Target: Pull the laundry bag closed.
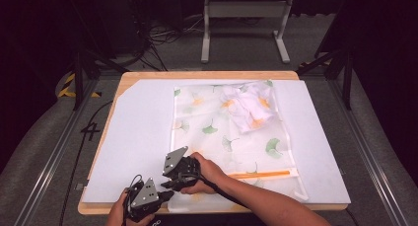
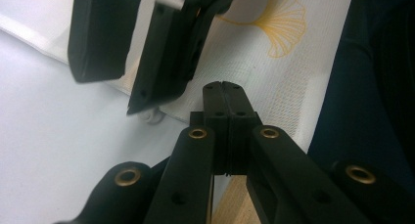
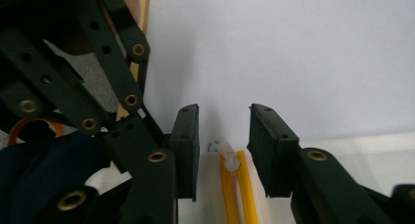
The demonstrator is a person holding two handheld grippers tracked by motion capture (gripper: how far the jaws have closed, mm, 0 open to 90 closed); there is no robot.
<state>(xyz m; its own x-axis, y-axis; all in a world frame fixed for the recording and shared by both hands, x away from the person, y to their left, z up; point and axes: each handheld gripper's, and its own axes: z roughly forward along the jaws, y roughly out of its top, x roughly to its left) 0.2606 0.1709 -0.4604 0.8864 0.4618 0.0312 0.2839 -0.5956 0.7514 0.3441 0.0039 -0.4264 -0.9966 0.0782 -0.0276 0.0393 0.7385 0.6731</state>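
A white mesh bag [image 1: 222, 132] with a ginkgo-leaf print lies flat on a white board [image 1: 138, 132]. Crumpled cloth [image 1: 249, 105] sits inside its far end. A yellow zipper [image 1: 259, 175] runs along the bag's near edge. In the right gripper view my right gripper [image 3: 222, 150] stands open, one jaw on each side of the white zipper pull [image 3: 226, 153] at the end of the zipper [image 3: 235, 185]. My left gripper [image 2: 225, 94] is shut on the bag's near edge [image 2: 274, 87], right beside the pull [image 2: 152, 117]. Both grippers [image 1: 170, 181] [image 1: 160, 195] meet at the bag's near left corner.
The board covers a wooden table [image 1: 207, 74], and its front edge lies just under my hands. A metal stand [image 1: 244, 18] and cables [image 1: 162, 36] lie on the floor beyond the table. Bare board stretches to the left of the bag.
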